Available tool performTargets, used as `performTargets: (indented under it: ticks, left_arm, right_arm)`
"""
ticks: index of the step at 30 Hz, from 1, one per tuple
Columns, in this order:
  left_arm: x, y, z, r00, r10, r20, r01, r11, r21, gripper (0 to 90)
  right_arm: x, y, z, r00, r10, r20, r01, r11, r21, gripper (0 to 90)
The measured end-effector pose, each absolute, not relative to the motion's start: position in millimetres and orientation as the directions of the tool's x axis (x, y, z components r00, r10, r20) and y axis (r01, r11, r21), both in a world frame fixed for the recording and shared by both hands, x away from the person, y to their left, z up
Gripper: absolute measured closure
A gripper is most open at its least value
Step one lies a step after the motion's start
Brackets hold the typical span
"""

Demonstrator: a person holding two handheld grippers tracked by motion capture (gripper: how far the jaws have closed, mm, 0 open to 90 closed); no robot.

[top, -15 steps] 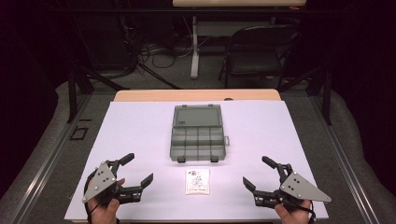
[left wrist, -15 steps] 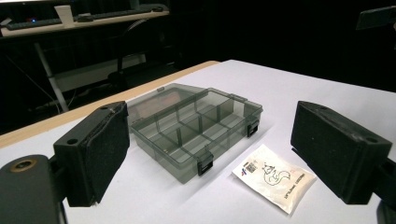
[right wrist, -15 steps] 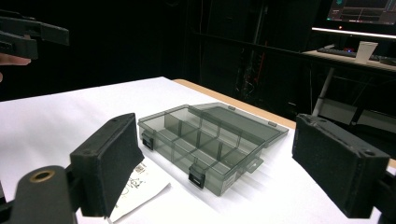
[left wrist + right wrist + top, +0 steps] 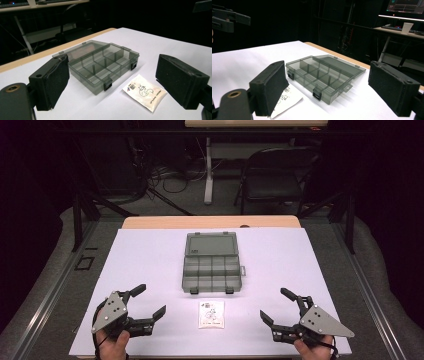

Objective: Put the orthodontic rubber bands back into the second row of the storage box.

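A grey compartment box (image 4: 211, 263) lies open in the middle of the white worktop (image 4: 150, 255) — a small paper packet (image 4: 211, 314) just near of it. The left gripper (image 4: 148, 300) and right gripper (image 4: 276, 304) sit near the corners, jaws wide, holding nothing. A folding chair (image 4: 272, 175) stands far behind.

Open organizer box (image 4: 324, 73) (tongs (image 4: 325, 90) apart)

Folding chair (image 4: 280, 172) behind table (image 4: 150, 222), cables (image 4: 170, 182).

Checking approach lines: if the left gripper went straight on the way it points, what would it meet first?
Probably the open compartment box; it sits centred between the left gripper's open jaws. The small packet lies nearer but right of centre, so depth is uncertain.
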State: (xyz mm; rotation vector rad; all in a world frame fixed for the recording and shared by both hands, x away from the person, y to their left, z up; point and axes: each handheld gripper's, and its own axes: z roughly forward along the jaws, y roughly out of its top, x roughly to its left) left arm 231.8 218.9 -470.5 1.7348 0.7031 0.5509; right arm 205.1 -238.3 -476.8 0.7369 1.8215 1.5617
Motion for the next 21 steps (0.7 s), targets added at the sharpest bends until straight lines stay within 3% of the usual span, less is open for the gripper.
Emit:
performTargets:
  ticks: [6, 21]
  left_arm:
    - [245, 217, -464, 0.713, 0.7, -0.049, 0.239, -0.176, 0.955, 12.0]
    - [281, 199, -452, 0.71, 0.701, -0.073, 0.317, -0.226, 0.921, 11.9]
  right_arm:
    - [206, -238, -477, -0.651, 0.753, -0.094, 0.021, 0.142, 0.99, 14.2]
    - [207, -239, -478, -0.648, 0.757, -0.086, 0.023, 0.132, 0.991, 14.2]
